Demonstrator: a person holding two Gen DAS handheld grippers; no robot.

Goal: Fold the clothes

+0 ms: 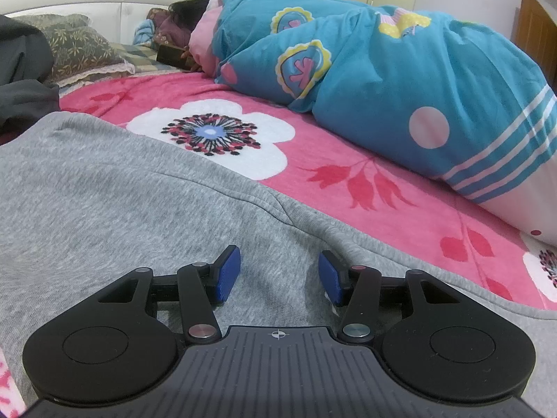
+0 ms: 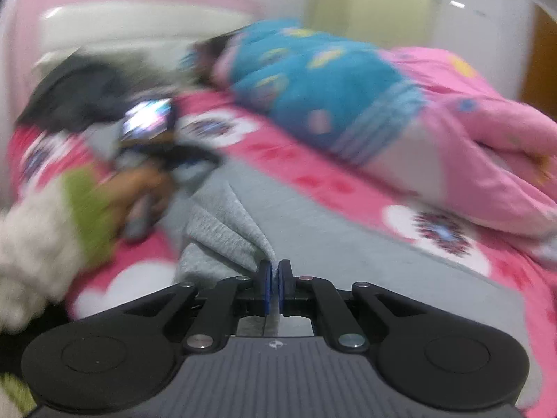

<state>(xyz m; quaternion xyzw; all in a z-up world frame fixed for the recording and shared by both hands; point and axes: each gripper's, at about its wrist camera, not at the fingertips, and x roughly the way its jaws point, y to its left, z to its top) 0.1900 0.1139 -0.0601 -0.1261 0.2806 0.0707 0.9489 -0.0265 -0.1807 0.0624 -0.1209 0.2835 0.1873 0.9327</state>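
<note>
Nearest the lens, the right gripper (image 2: 275, 273), black with blue pads, is pinched tight on a lifted fold of a heather-grey knitted cotton garment (image 2: 226, 230), so the cloth rises into a peaked ridge at its tips. The right view is smeared with motion blur. The rest of the garment lies spread on a bright pink fleece bedspread with white flowers (image 1: 348, 188).

The left gripper (image 1: 279, 275) sits low over the flat grey cloth, its jaws wide apart and holding nothing. In the right view a person's hand (image 2: 146, 184), in a green cuff and fluffy cream sleeve, grasps that tool.

Behind lies a rumpled turquoise and pink quilt (image 1: 383, 80) with someone beneath it.

To fold cleanly, I judge the held edge should travel level and taut, landing square on the matching edge, while the open jaws pin or smooth the flat part so it does not drag.
</note>
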